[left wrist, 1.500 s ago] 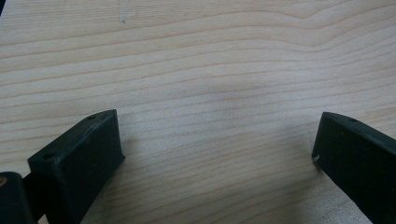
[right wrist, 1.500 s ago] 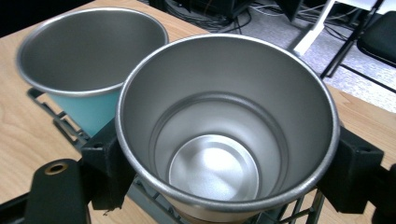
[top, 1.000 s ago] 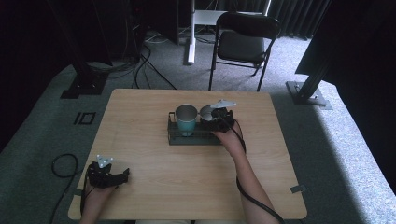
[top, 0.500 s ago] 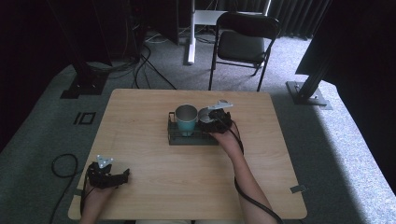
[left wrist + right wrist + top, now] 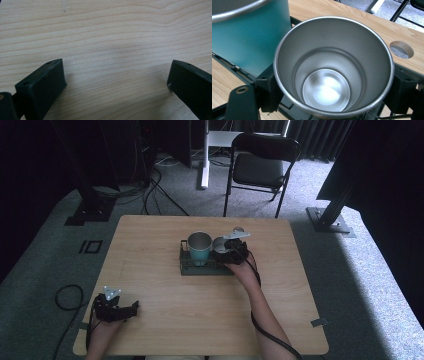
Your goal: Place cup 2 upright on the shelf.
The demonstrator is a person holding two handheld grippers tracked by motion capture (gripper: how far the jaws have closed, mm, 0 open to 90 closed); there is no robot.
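Both right gripper (image 5: 332, 95) jaws against steel cup (image 5: 332, 75), left gripper (image 5: 116, 82) wide apart

- The teal cup (image 5: 252, 32) is cut off by the top and left edges of the right gripper view
- The steel cup (image 5: 332, 65) hides most of the black rack (image 5: 227, 66) under it
- The chair (image 5: 262, 165) top is cut off

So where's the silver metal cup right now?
The silver cup stands in the black wire rack near the table's far middle, right beside the teal cup; the right gripper has its jaws around it, seen close up in the right gripper view.
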